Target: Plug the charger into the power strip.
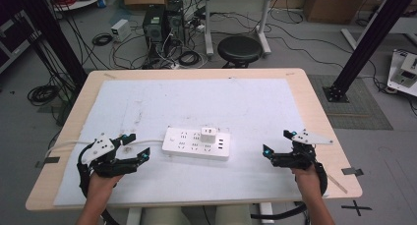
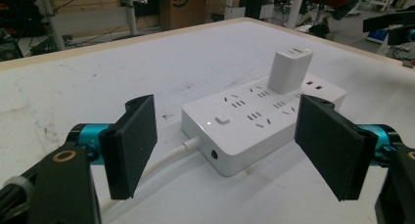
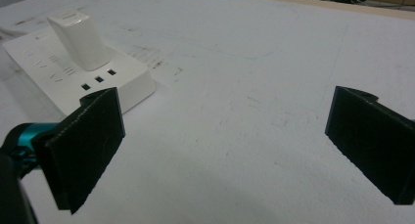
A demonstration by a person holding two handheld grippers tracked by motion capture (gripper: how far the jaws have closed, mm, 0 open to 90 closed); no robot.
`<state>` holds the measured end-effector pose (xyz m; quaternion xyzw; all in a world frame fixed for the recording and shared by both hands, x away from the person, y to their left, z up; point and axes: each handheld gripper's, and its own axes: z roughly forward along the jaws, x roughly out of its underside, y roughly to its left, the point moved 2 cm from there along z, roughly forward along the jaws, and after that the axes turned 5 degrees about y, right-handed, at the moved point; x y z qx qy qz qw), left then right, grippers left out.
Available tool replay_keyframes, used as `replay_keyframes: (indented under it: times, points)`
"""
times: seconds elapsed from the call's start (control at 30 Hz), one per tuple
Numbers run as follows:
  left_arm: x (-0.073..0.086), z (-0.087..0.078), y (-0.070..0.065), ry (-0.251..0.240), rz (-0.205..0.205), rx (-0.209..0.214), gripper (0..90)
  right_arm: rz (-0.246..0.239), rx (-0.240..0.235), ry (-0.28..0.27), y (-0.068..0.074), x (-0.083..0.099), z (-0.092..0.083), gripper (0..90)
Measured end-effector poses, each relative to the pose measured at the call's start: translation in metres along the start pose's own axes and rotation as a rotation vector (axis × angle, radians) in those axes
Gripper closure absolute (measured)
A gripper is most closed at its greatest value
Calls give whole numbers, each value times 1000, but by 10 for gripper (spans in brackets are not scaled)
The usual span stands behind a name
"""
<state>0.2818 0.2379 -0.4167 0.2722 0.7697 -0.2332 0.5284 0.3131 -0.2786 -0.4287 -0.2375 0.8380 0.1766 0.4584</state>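
A white rectangular plastic power strip point(image 1: 196, 143) lies flat near the middle of a pale wooden bench point(image 1: 317, 112) covered by a white mat point(image 1: 255, 102), with a white boxy plastic charger point(image 1: 208, 135) standing upright in one of its sockets, toward the end that carries the small USB ports. The strip's white cable point(image 1: 64, 146) trails off toward the bench's left edge. The left hand-held gripper point(image 1: 135, 147) rests low on the mat just beside the strip's cable end, released, its black padded jaws standing wide apart with nothing between them; in the left gripper view the strip's switch end and cable socket sit in line with the gap. The right hand-held gripper point(image 1: 276, 142) hovers near the strip's opposite end, also released and holding nothing, its jaws aimed past the corner of the strip rather than at the charger point(image 3: 80, 40).

The likely work is pulling the charger free while the strip is steadied. The risk lies in that division of labour: if the left hand-held gripper does not pin the light strip first, a pull on the charger could lift or drag the whole strip across the smooth mat. An off-centre pinch on the charger's smooth sides could also slip, or lever the plug sideways in its socket.
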Motion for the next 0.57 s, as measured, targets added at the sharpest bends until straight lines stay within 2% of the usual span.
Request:
replay_keyframes:
  times: [0.57]
  points:
    - [1, -1, 2, -7, -5, -8, 239, -3, 3, 7, -2, 3, 0, 11]
